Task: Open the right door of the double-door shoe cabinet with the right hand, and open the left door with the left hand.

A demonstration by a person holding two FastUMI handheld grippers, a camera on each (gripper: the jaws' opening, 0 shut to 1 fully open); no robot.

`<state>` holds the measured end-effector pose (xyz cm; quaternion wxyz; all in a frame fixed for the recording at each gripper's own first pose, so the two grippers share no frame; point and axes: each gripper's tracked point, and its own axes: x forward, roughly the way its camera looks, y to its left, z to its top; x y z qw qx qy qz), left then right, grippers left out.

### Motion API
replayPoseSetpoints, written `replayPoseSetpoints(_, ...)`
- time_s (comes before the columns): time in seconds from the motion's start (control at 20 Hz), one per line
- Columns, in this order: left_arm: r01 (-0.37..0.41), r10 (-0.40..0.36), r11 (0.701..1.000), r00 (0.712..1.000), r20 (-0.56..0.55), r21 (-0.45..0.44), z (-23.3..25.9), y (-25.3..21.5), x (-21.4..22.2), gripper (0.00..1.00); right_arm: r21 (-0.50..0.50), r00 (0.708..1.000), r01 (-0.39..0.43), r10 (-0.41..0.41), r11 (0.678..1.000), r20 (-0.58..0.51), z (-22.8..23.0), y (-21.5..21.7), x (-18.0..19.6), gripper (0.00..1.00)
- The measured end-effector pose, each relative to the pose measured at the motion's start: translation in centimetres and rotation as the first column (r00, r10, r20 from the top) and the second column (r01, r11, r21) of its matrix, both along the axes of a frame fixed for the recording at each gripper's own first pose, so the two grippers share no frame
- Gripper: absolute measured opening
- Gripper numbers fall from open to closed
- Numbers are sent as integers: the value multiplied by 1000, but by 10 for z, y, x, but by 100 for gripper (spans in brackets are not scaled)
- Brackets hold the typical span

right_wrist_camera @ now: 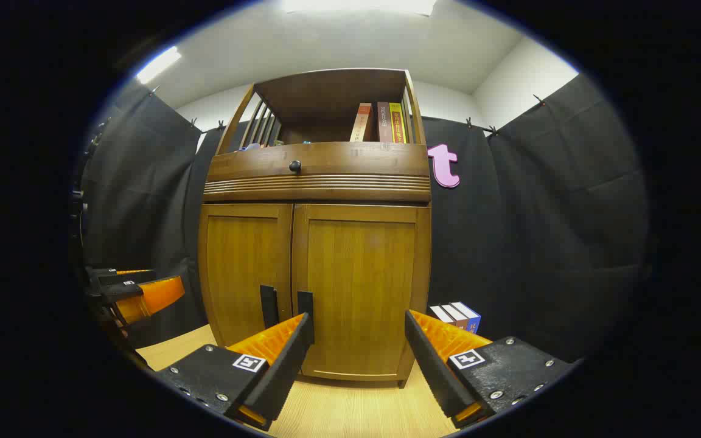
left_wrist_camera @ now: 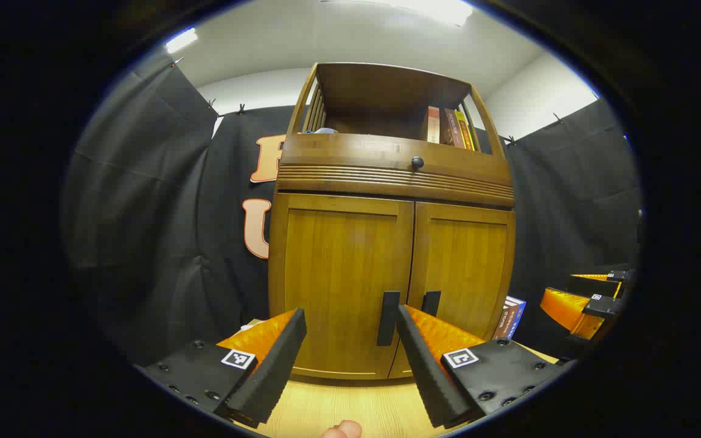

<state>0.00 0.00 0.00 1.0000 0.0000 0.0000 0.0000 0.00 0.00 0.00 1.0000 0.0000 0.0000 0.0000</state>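
Bright ceiling lights (left_wrist_camera: 442,9) overhead with glare, sharp focus, strong fisheye bending at edges

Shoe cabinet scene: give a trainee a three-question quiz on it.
1. True or false: both cabinet doors are shut.
2. Where do the upright books stand? A) floor B) open top shelf C) behind the doors
3. Fill in: the right door's handle sits just above the right claw's ____ finger, as that view shows it.

Key: 1 true. 2 B. 3 left.
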Motion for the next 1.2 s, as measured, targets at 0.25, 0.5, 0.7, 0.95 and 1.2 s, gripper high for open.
replayPoseSetpoints(0.25,4,-4,1000,1000,6,19,1,-5,6,94,7,1000,7,-7,1000,18,2,-4,4,94)
replayPoseSetpoints(0.5,11,-11,1000,1000,-1,17,-3,-8,13,94,6,1000,3,-4,1000,19,0,-3,11,94)
replayPoseSetpoints(0.7,9,-9,1000,1000,-9,18,-10,-9,18,96,13,1000,1,-1,1000,17,-4,-1,19,94)
replayPoseSetpoints(0.95,13,-14,1000,999,-48,-24,-31,-8,29,99,24,1000,11,-12,1000,5,-10,-4,28,94)
replayPoseSetpoints(1.2,13,-17,999,998,-61,-51,-32,0,40,97,18,1000,26,-26,1000,13,-8,-11,32,93)
